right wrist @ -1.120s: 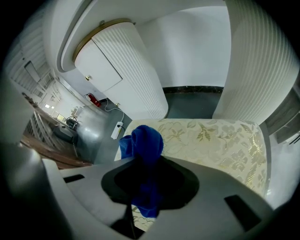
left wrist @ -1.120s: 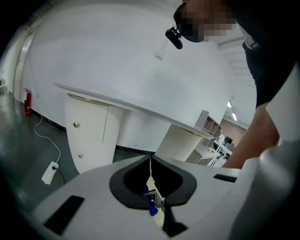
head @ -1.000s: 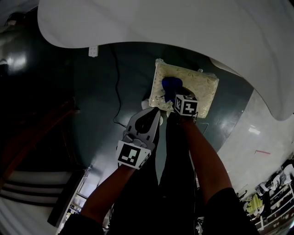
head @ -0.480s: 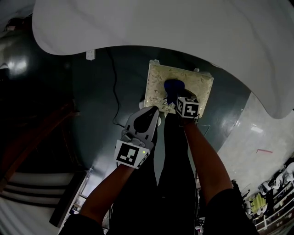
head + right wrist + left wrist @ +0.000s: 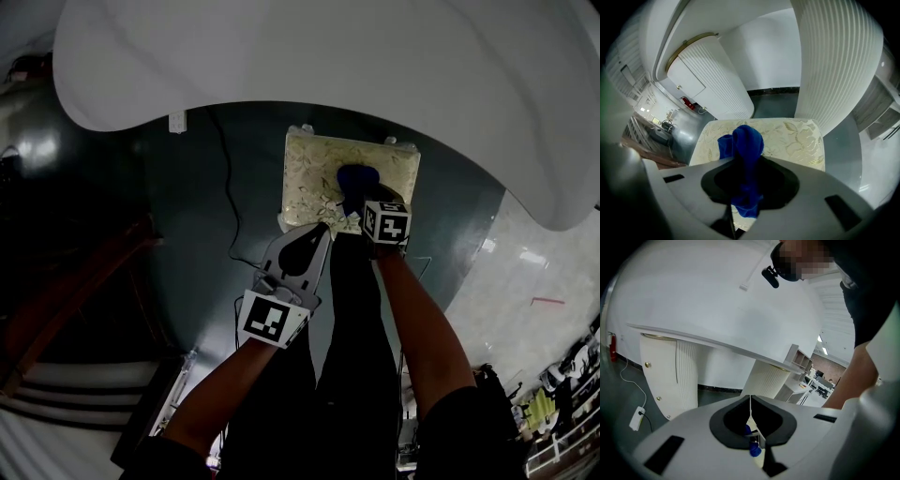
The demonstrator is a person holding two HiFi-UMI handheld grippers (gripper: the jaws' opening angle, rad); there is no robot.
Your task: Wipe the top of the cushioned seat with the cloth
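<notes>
The right claw [image 5: 360, 203] is pinched on the blue cloth [image 5: 354, 178], which bunches up out of the jaws and hangs down between them in the right gripper view [image 5: 743, 145]. The cloth sits over the cushioned seat [image 5: 309, 178], a cream square with a pale leafy pattern, roughly at the middle of its top and a little toward the near edge; the head view suggests contact with the cushion, though the exact touch is hard to confirm. The seat stands on the dark glossy floor [image 5: 187, 225] just in front of a large white curved counter [image 5: 328, 56] with ribbed pedestals (one rises right behind the seat in the right gripper view). The left claw [image 5: 322, 231] is pressed together with nothing between its tips [image 5: 750, 400], its point lying by the seat's near left corner, beside the right claw. A white power strip [image 5: 176, 122] with its cable lies on the floor to the seat's left, well apart from it.
</notes>
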